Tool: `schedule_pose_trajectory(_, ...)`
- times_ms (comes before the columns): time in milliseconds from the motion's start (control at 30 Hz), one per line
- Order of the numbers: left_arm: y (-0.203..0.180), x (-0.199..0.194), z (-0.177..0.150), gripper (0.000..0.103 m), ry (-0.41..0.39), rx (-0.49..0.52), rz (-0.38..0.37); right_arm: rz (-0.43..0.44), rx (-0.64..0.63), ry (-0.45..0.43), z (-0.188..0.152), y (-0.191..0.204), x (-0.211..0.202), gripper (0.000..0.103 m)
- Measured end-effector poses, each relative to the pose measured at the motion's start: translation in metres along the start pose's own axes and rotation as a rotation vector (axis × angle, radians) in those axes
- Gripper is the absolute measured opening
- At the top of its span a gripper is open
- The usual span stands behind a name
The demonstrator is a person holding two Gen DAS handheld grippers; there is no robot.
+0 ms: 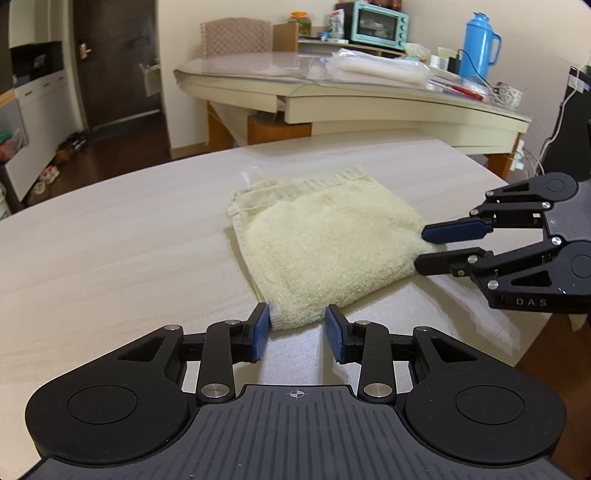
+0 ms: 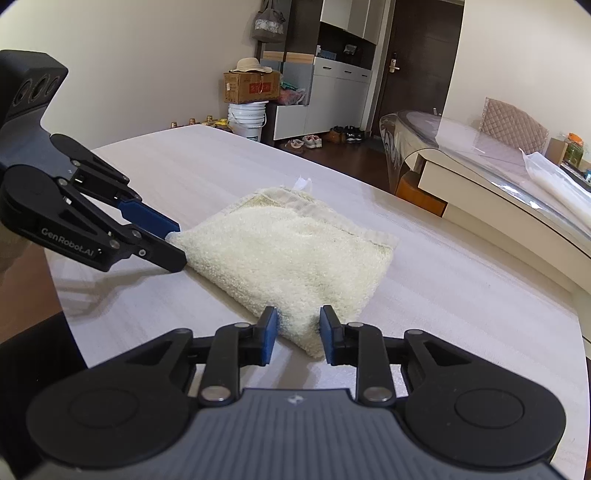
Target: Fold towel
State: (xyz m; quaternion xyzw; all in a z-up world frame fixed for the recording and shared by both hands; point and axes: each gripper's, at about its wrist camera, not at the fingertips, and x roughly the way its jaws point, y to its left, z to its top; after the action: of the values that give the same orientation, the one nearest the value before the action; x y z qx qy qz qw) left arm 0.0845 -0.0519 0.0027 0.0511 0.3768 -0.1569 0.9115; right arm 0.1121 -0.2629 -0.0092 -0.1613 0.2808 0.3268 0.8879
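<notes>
Where the left wrist camera looks forward, the cream towel (image 1: 325, 240) lies folded into a thick, roughly square pad on the pale wood-grain worktop (image 1: 110, 251). The left hand-held gripper (image 1: 298, 328) sits low at the towel's near corner with its fingers spread; that corner pokes into the gap, and the left blue pad (image 1: 263, 326) touches the terry edge while the other pad stands just clear of it. From the right side the right hand-held gripper (image 1: 428, 249) reaches in sideways, its two fingers set apart one above the other with the towel's right corner between them. Behind the worktop stands a curved cream table (image 1: 332, 96) carrying a mint toaster oven (image 1: 378, 24) and a blue thermos (image 1: 480, 44).

In the right wrist view, the towel (image 2: 291, 254) lies in the middle of the worktop (image 2: 461, 280), hemmed edges turned to the far side with a small white tag (image 2: 303, 182) sticking up there. The right hand-held gripper (image 2: 298, 338) has its fingers parted around the nearest corner, cloth lying between the blue pads without being squeezed. At the left, the left hand-held gripper (image 2: 176, 245) comes in with fingers spread, its tips bracketing the towel's left corner.
</notes>
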Motion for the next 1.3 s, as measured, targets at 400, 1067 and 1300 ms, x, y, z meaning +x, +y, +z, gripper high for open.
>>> schedule_pose_trajectory(400, -0.006, -0.009, 0.003, 0.044, -0.041, -0.038, 0.005, -0.061, 0.122, -0.052, -0.007, -0.023, -0.022, 0.039)
schedule_pose_trajectory(1067, 0.002, -0.003, -0.001, 0.051, -0.053, -0.083, 0.042, -0.084, 0.127, -0.039, -0.010, -0.023, -0.015, 0.041)
schedule_pose_trajectory(1300, 0.006, -0.009, -0.007, 0.068, -0.060, -0.149, 0.095, -0.085, 0.178, -0.059, -0.017, -0.022, -0.027, 0.046)
